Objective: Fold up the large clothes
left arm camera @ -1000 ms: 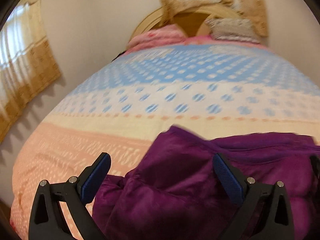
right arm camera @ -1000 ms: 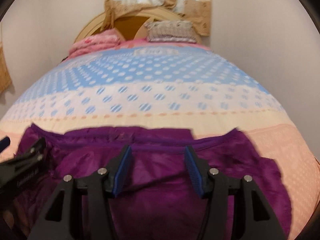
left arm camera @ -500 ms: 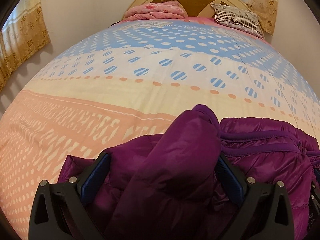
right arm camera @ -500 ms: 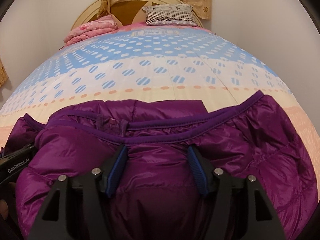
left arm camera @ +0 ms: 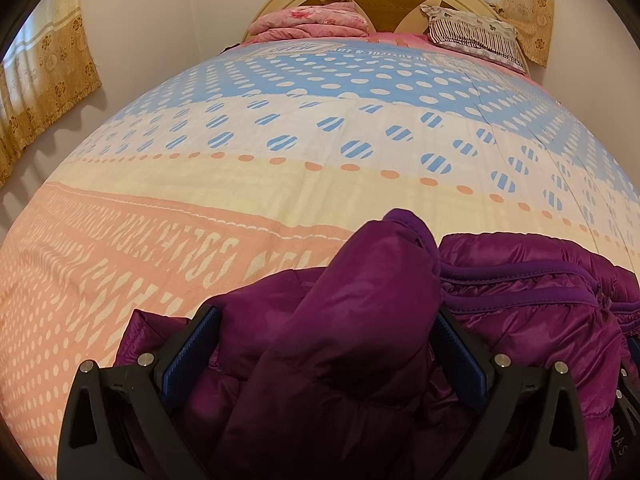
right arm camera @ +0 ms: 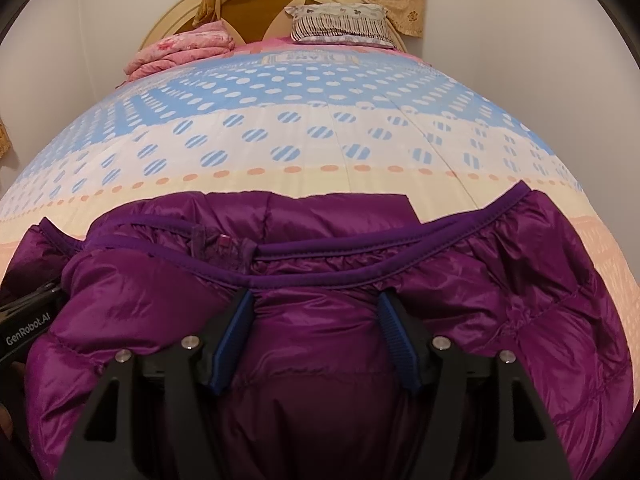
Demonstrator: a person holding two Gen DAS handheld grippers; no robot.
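A purple puffer jacket lies bunched on the near part of the bed, its darker purple hem band running across. In the left wrist view a puffy sleeve fold of the jacket rises between the wide-spread blue pads of my left gripper; the pads flank the fabric without squeezing it. My right gripper points down onto the jacket's body just below the hem band. Its jaws stand apart with smooth fabric between them, not pinched. The left gripper's black body shows at the right wrist view's left edge.
The bedspread has peach, cream and blue dotted bands. Folded pink bedding and a striped pillow lie against the round headboard. Yellow curtains hang on the left wall and behind the headboard.
Both grippers have come down close onto the jacket. The left one now straddles a raised sleeve fold, where before it hung above the fabric. The right jaws have widened a little.
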